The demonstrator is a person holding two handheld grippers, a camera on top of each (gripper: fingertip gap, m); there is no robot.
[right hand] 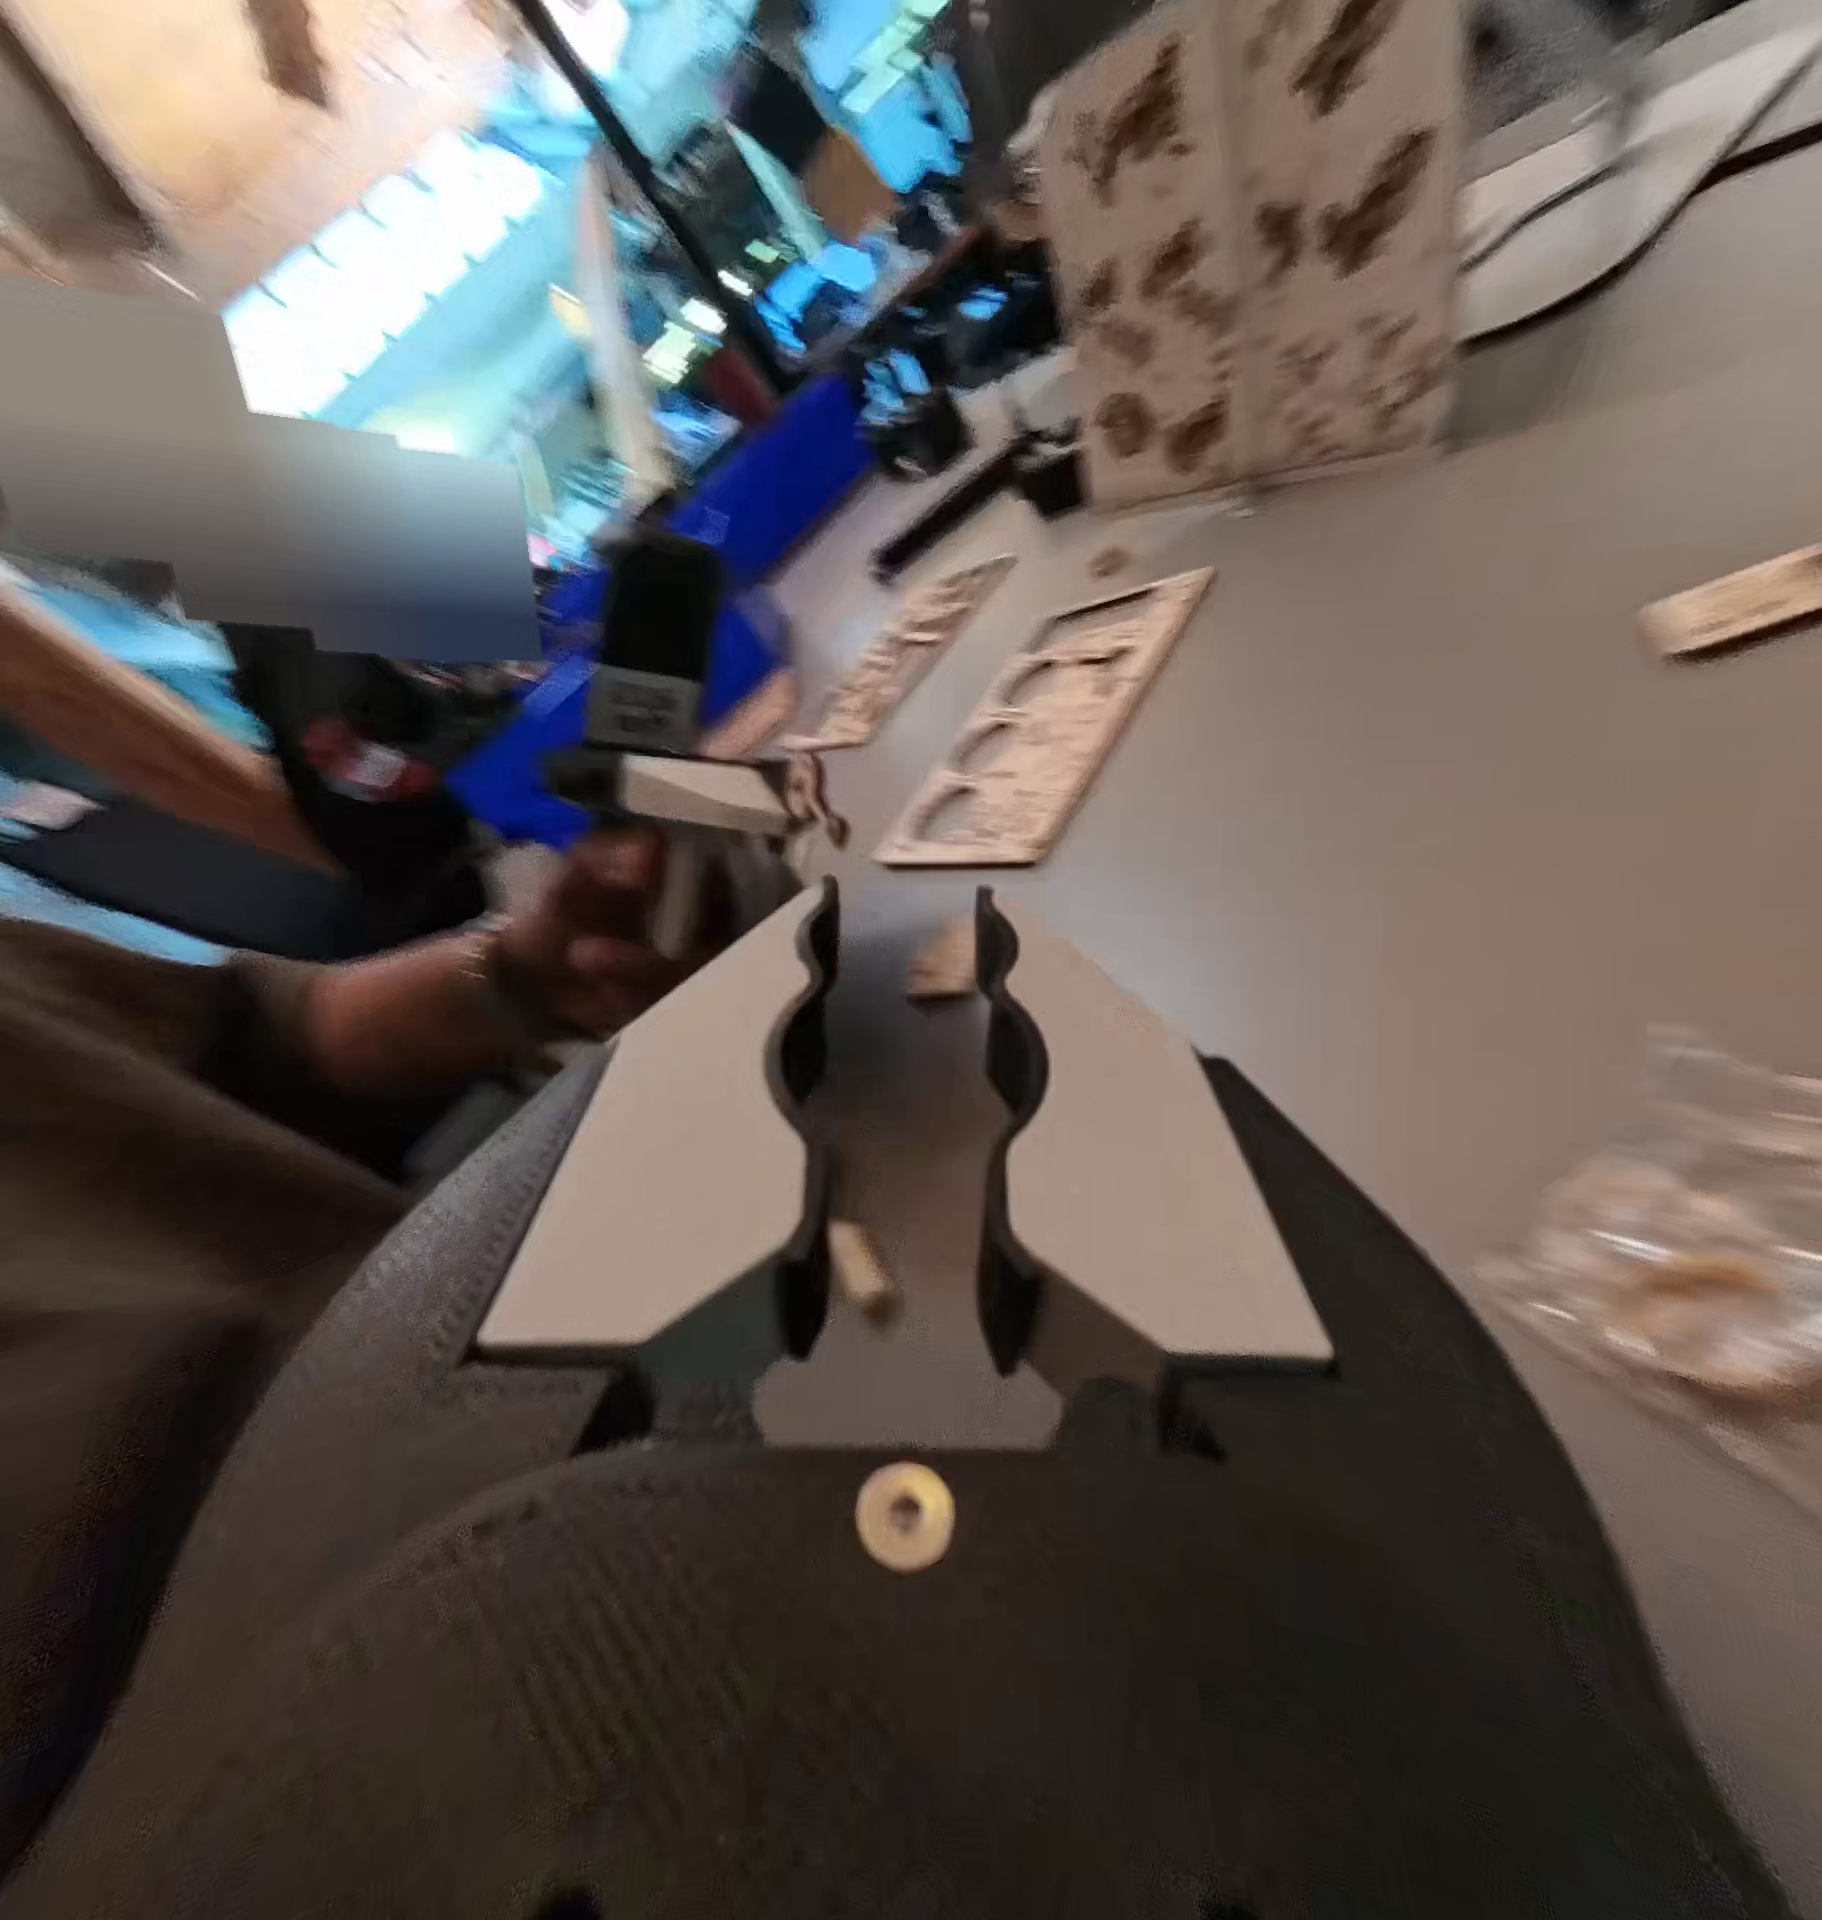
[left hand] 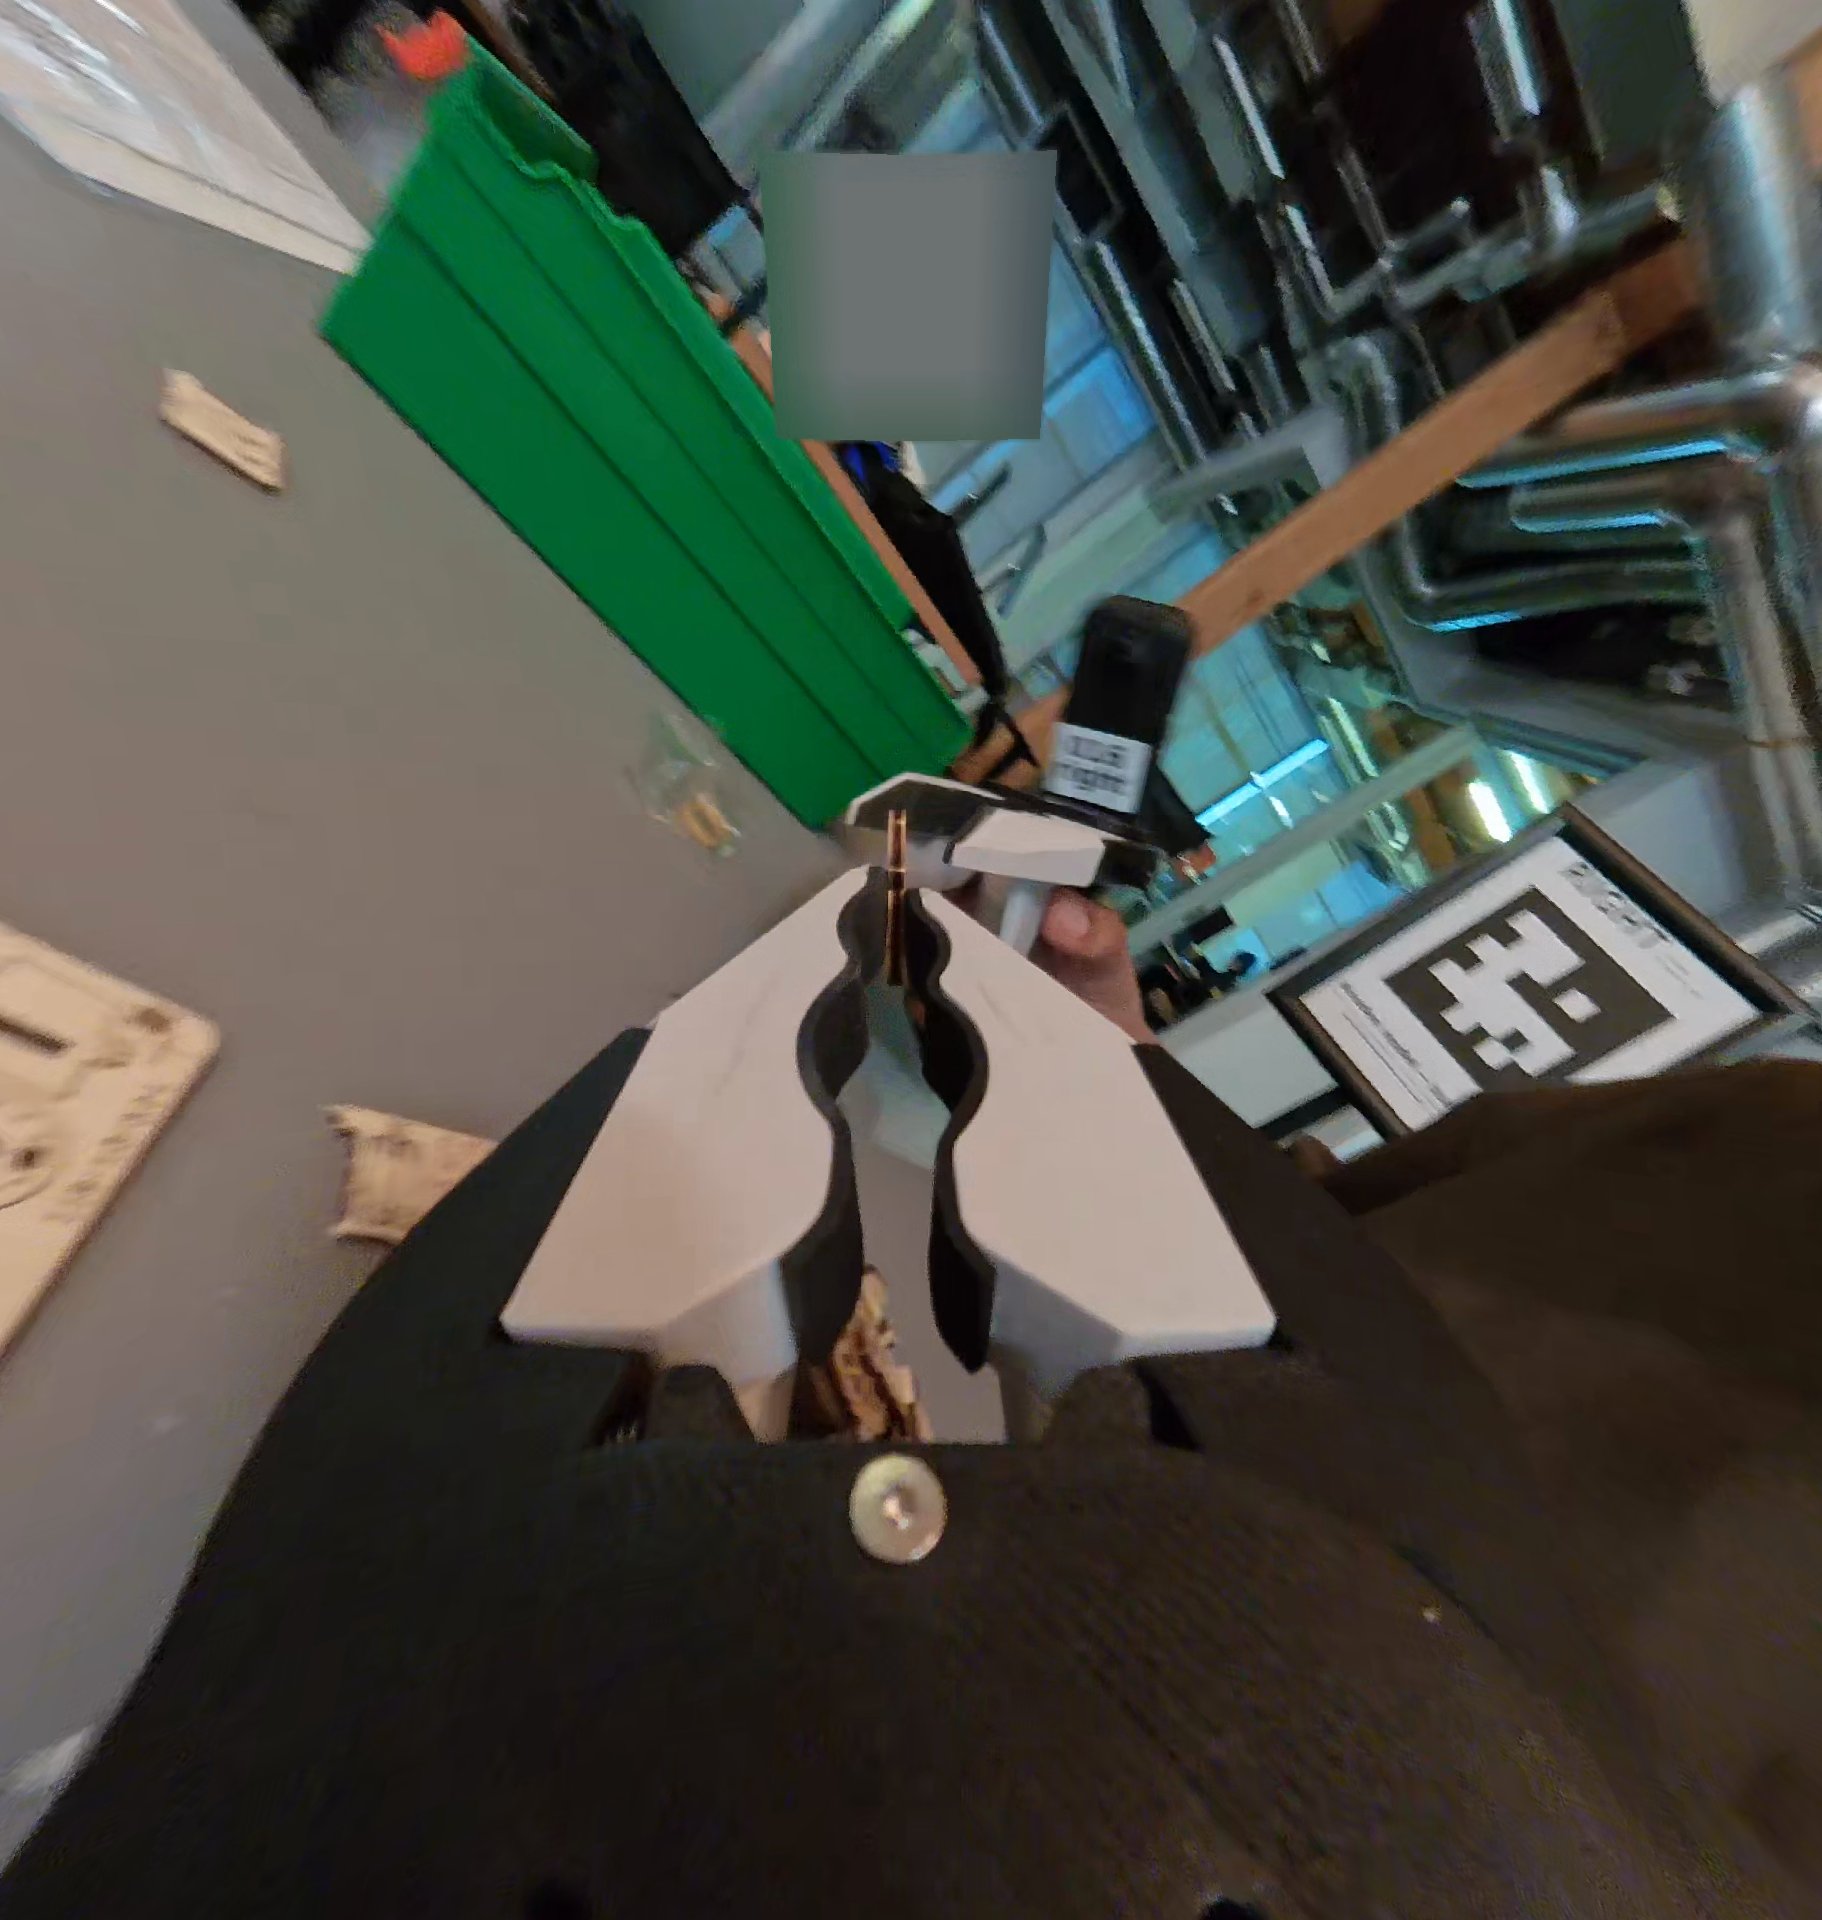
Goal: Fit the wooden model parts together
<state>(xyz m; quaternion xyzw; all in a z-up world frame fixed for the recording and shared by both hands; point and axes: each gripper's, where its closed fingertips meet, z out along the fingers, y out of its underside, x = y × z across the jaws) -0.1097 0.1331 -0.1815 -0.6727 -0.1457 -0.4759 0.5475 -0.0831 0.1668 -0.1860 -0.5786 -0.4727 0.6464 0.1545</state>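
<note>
My left gripper (left hand: 891, 914) is shut on a thin wooden part (left hand: 894, 883), seen edge-on, which sticks out past the fingertips. It is held up above the grey table (left hand: 263, 727). In the right wrist view the left gripper (right hand: 782, 800) shows at the left with the curly wooden part (right hand: 811, 795) at its tip. My right gripper (right hand: 907, 914) is open with nothing between its pads (right hand: 822, 935). It is to the right of the held part and apart from it. In the left wrist view the right gripper (left hand: 948, 836) shows just behind the held part.
A green bin (left hand: 616, 436) stands at the back. Wooden sheets (left hand: 45, 1122) (right hand: 1052, 727), loose wooden pieces (left hand: 223, 428) (right hand: 943, 961) (right hand: 1759, 613), a small peg (right hand: 860, 1273) and a clear bag of parts (right hand: 1717, 1226) lie on the table. Printed sheets (right hand: 1260, 281) stand upright farther back. The left gripper's tips are roughly 6 cm from the right gripper's.
</note>
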